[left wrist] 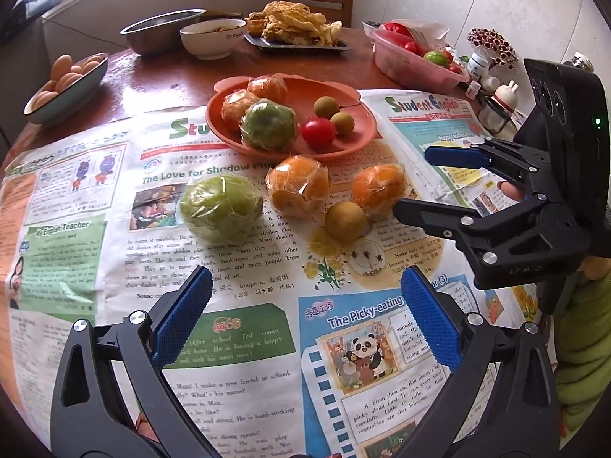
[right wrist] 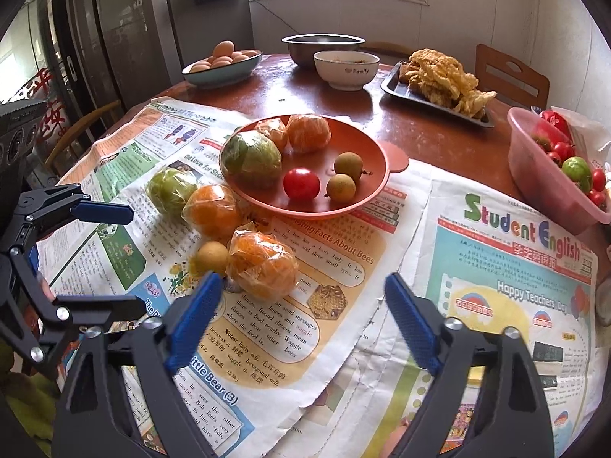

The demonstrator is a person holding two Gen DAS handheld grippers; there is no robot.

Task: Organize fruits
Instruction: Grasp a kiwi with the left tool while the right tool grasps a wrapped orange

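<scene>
Both the left gripper (left wrist: 305, 301) and right gripper (right wrist: 303, 305) hover wide-jawed and empty over the newspaper (left wrist: 244, 343); four loose wrapped fruits (right wrist: 261, 267) lie beside the orange plate (right wrist: 366, 194) mid-tabletop.

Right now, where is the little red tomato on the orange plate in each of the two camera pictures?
Left wrist view: the red tomato sits above centre, at the plate's near rim, right of the wrapped green fruit.
Right wrist view: the red tomato lies just left of centre, in the plate's near half.
Shared landmark: the orange plate on the newspaper.
</scene>
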